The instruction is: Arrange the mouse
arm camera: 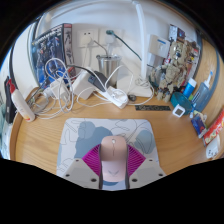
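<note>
A pale pink computer mouse (114, 156) sits between my gripper's two fingers, its nose pointing away from me. My gripper (113, 162) is shut on the mouse, and the magenta pads (93, 160) press against both its sides. Under and beyond the mouse lies a light blue and white mouse mat (103, 133) on the wooden desk (45, 138). The rear of the mouse is hidden low between the fingers.
A tangle of white cables and chargers (70, 92) lies beyond the mat to the left. A dark remote (152, 106) lies further right. Figurines and small bottles (185, 80) crowd the right side, and boxes and posters (50, 50) stand against the back wall.
</note>
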`<state>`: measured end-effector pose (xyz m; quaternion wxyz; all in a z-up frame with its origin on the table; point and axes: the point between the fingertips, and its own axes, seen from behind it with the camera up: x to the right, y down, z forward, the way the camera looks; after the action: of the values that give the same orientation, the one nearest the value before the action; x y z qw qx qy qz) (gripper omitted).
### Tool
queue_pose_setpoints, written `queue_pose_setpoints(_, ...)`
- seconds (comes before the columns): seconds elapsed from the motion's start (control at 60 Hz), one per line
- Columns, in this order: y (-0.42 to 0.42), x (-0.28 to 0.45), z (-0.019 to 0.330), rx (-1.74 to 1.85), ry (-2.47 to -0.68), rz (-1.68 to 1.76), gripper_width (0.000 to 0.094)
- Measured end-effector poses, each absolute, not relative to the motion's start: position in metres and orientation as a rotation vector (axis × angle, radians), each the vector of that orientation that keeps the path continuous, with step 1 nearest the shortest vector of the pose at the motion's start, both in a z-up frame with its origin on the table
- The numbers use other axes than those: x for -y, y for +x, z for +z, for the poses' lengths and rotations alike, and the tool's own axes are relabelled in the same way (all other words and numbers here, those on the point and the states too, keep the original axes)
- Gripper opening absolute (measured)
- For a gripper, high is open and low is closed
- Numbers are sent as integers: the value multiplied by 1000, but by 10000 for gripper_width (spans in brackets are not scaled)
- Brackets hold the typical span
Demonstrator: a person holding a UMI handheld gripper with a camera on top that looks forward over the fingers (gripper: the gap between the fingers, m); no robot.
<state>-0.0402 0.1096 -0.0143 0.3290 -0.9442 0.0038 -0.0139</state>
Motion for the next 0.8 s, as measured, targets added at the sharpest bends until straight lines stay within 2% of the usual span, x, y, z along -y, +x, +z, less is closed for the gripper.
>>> queue_pose_setpoints(0.217,-40,-107,-17,-62,-2492,-11,441)
queue_pose_setpoints(0.233,-40,-107,-17,-71,-2497,-11,467)
queue_pose_setpoints(0.25,-39,-106,-16,-78,-2504,-12,561)
queue_pose_setpoints(0.267,-37,-105,-16,-83,-2513,-17,569)
queue_pose_setpoints(0.3,-36,-103,-13,-84,-2526,-27,691)
queue_pose_setpoints(0.35,-35,-103,-2,-70,-2521,-39,817)
queue_pose_setpoints(0.45,-43,-105,39,-34,-2460,-50,833)
queue_pose_setpoints(0.65,-80,-90,145,-58,-2357,13,833)
queue_pose_setpoints(0.8,-112,-71,206,-42,-2292,63,833)
